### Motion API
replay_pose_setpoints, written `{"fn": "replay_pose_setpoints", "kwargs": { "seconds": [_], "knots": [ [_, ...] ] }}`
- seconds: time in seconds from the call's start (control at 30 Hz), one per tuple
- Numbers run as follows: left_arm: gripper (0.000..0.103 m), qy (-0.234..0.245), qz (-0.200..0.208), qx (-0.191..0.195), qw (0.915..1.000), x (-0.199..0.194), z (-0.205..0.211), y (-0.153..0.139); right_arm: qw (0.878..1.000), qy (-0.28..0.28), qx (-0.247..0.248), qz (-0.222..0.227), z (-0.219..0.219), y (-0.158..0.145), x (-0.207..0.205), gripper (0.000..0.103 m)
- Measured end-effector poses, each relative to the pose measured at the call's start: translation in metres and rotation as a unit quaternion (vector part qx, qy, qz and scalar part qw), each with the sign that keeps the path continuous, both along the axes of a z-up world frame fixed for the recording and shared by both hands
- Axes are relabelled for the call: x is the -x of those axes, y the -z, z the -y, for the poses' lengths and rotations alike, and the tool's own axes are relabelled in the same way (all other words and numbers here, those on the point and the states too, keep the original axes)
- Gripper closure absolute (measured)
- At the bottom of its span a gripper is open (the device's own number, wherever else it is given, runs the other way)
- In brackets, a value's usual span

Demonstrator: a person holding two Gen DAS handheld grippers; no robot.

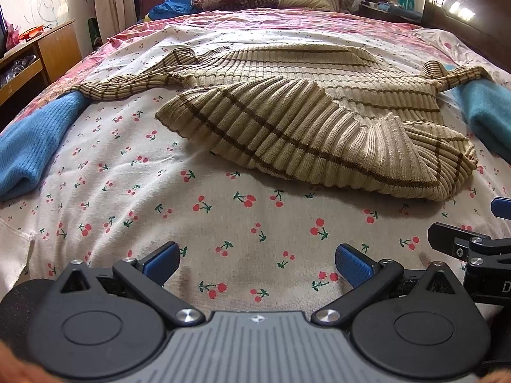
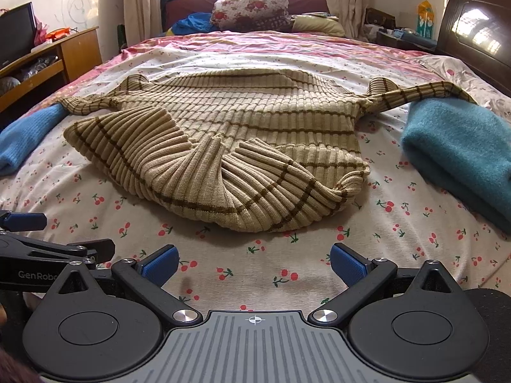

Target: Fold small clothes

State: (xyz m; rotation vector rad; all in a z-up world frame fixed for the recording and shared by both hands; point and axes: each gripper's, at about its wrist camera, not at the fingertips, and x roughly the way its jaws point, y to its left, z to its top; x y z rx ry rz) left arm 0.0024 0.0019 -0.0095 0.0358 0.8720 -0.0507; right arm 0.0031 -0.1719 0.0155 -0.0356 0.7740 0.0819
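A beige ribbed sweater with brown stripes [image 1: 303, 121] lies spread on the bed, its lower hem folded up and rumpled; it also shows in the right wrist view [image 2: 230, 146]. Its sleeves stretch out to left [image 1: 121, 87] and right [image 2: 415, 92]. My left gripper [image 1: 257, 265] is open and empty, a short way in front of the sweater's near edge. My right gripper [image 2: 254, 263] is open and empty, also just short of the near edge. The right gripper shows at the right edge of the left wrist view [image 1: 472, 249].
The bed has a cherry-print sheet [image 1: 223, 223]. A folded blue garment [image 1: 32, 146] lies at the left, a teal one [image 2: 460, 153] at the right. Pillows [image 2: 252, 8] are at the far end. A wooden desk [image 2: 64, 54] stands left, a dark headboard [image 2: 479, 28] right.
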Motion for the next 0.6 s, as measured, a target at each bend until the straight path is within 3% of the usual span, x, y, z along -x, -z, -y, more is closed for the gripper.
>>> {"fn": "replay_pose_setpoints", "kwargs": {
  "seconds": [0.6],
  "knots": [
    [0.0, 0.0, -0.026, 0.007, 0.9996, -0.0057, -0.0014, 0.0083, 1.0, 0.002, -0.002, -0.004, 0.0007, 0.0006, -0.0004, 0.002]
  ]
}}
